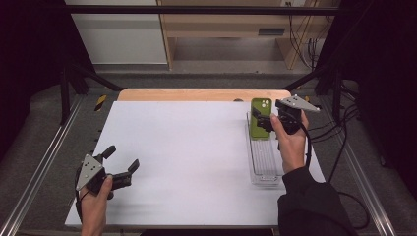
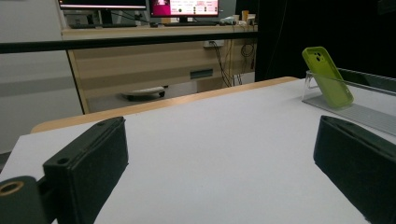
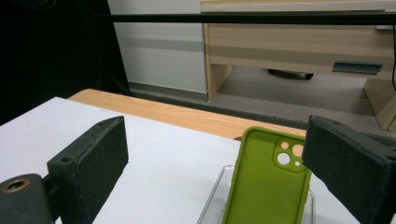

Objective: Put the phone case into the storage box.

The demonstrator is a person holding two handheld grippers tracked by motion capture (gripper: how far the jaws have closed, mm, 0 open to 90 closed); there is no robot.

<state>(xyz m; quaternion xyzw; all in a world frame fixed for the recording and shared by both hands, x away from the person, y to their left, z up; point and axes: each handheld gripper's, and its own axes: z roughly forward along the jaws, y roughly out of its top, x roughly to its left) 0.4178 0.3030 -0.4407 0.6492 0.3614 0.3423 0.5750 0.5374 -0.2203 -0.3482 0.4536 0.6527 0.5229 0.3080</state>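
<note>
Overhead first: white table (image 1: 187,162), wooden edge along its far side. Green phone case (image 1: 260,117) stands propped at the far end of a clear tray (image 1: 265,169) on the right side of the table, camera cut-outs uppermost. Right gripper (image 1: 263,120) is at the case, held in the person's right hand (image 1: 291,142); its jaws reach toward the case from the right, and whether they touch it cannot be told from this view. Left gripper (image 1: 123,160) sits near the left near corner, held in the left hand (image 1: 93,204), jaws spread wide with nothing between them, well apart from the case.

Left gripper view: both black jaws stand far apart over bare white table. Case (image 2: 328,77) shows far right, leaning back against the tray's (image 2: 355,109) clear end wall.

Right gripper view: jaws are apart, one on each side of the frame. Case (image 3: 268,182) stands upright between them, closer to the right-hand jaw, whose edge overlaps the case's upper corner; contact cannot be confirmed. Tray rim (image 3: 212,196) visible just below the case.
</note>
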